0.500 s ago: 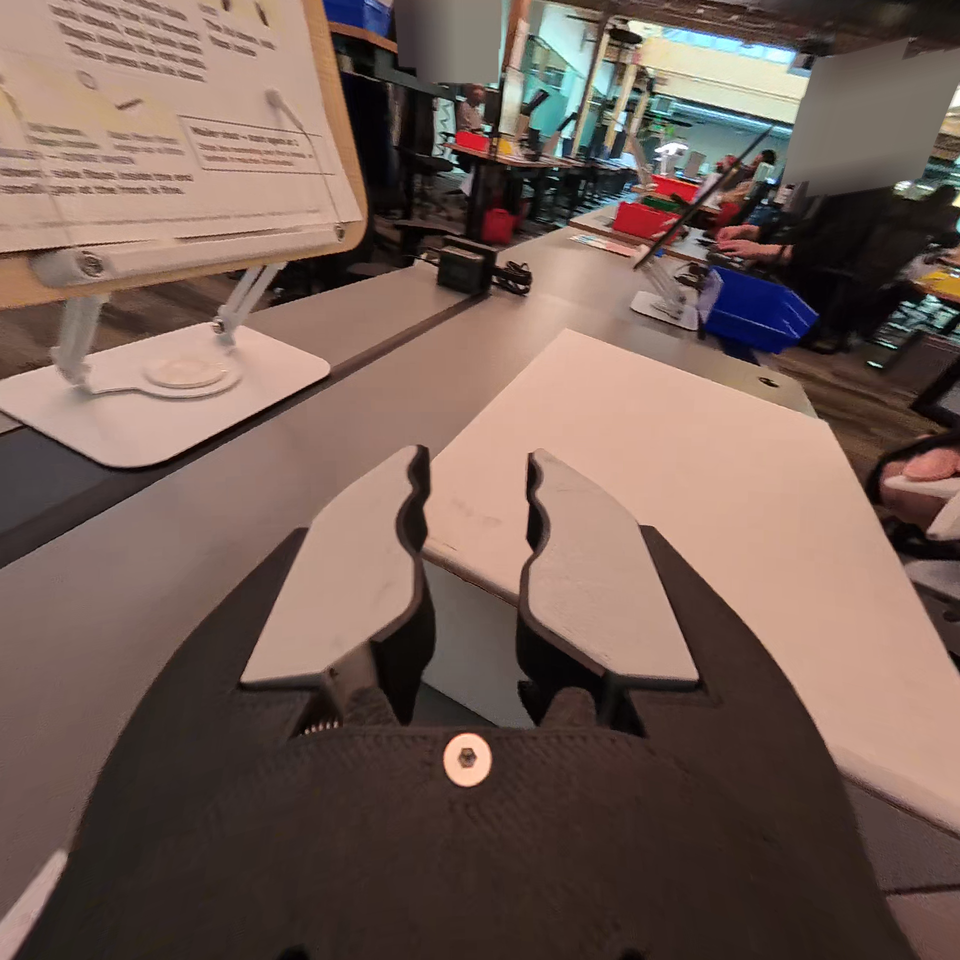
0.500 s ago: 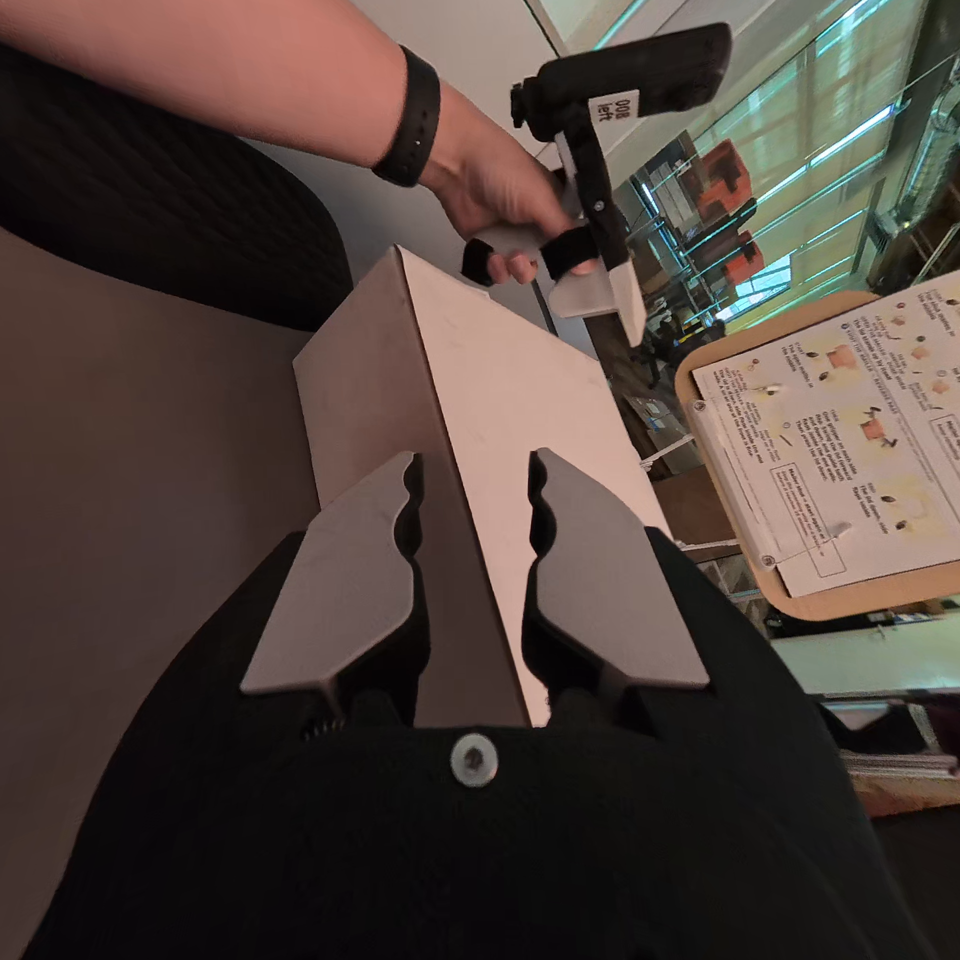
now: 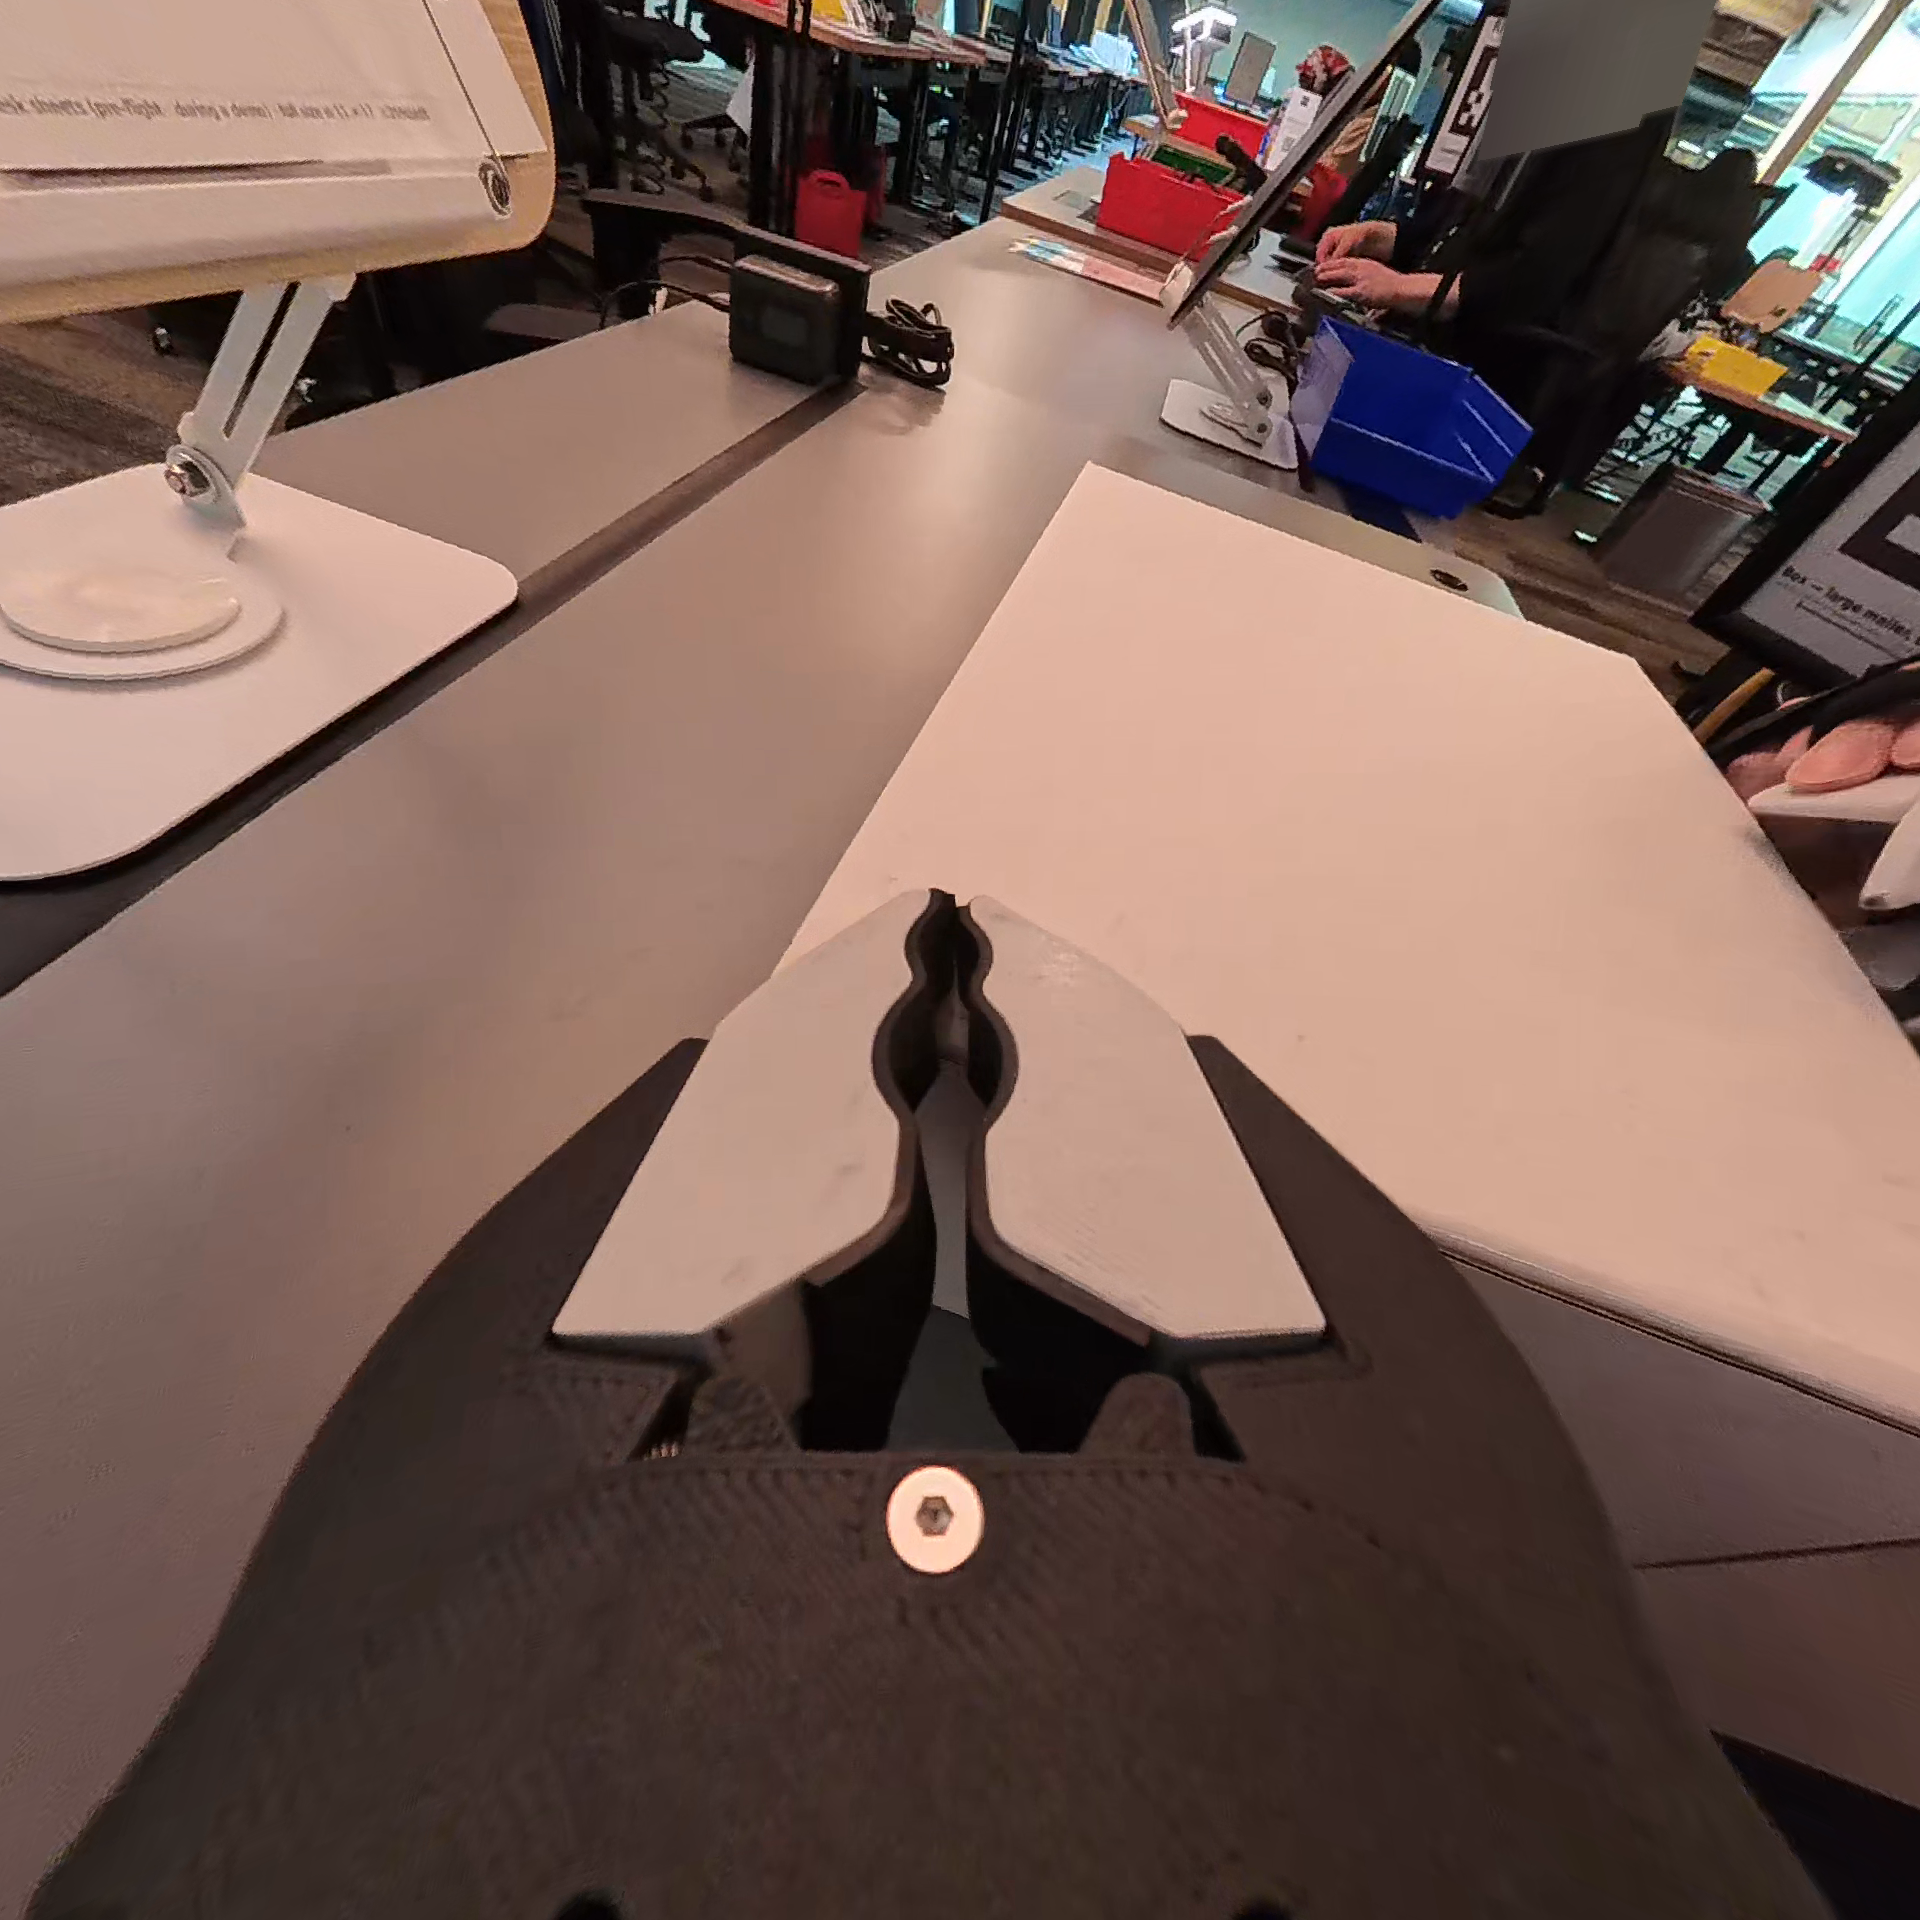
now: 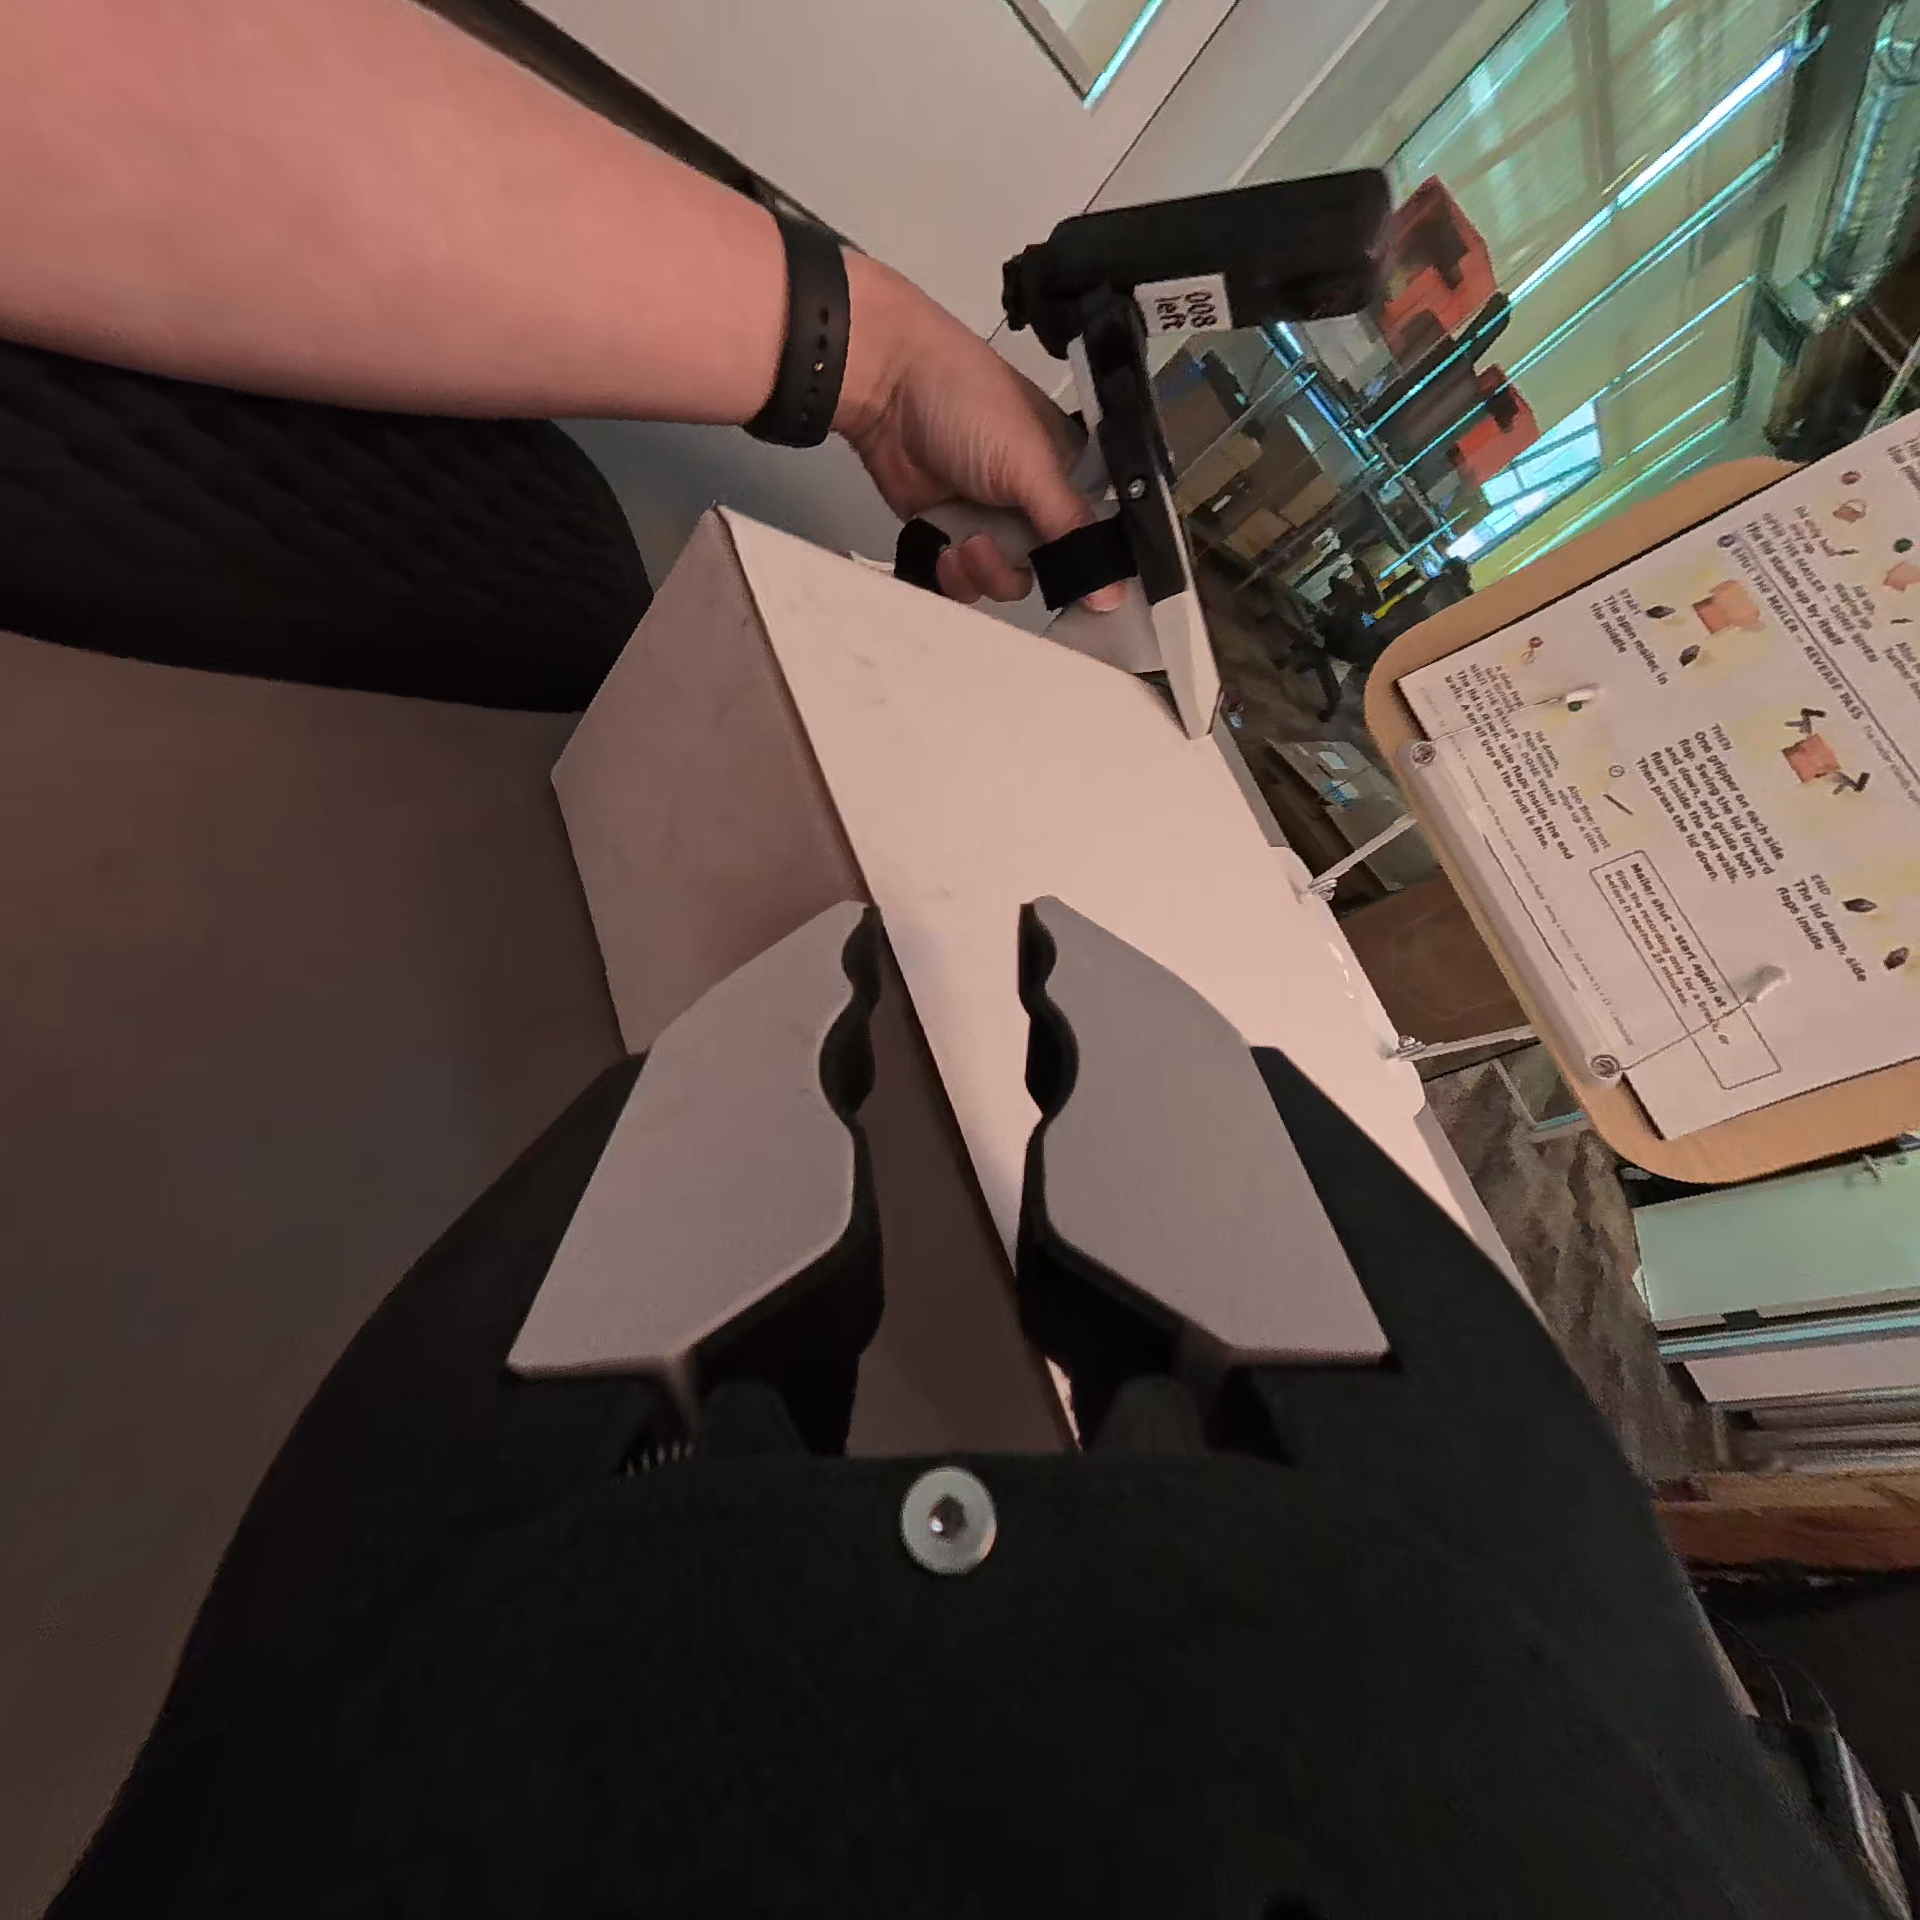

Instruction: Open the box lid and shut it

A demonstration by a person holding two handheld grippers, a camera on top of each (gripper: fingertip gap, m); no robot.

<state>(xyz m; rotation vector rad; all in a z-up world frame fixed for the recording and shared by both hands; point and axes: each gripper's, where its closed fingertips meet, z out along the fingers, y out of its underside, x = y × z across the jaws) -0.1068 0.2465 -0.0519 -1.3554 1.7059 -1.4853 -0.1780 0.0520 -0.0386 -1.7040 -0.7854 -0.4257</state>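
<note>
A flat white box lies closed on the grey table, its lid (image 3: 1299, 831) filling the right of the left wrist view. My left gripper (image 3: 951, 909) is at the lid's near left corner, jaws closed with a thin pale strip of the lid's edge between them. In the right wrist view the lid (image 4: 987, 790) runs away from me, and the left gripper (image 4: 1184, 665), held by a hand (image 4: 966, 447), touches its far end. My right gripper (image 4: 951, 935) is open, its jaws astride the box's long edge where the top meets the side wall (image 4: 707, 810).
A document stand with a white base (image 3: 208, 665) stands to the left on the table; its board (image 4: 1714, 831) shows in the right wrist view. A black device with a cable (image 3: 795, 307), a blue bin (image 3: 1403, 426) and a seated person (image 3: 1507, 260) are farther back.
My left gripper's jaws have closed from wide open onto the lid's corner. My right gripper's jaws have narrowed a little around the box edge.
</note>
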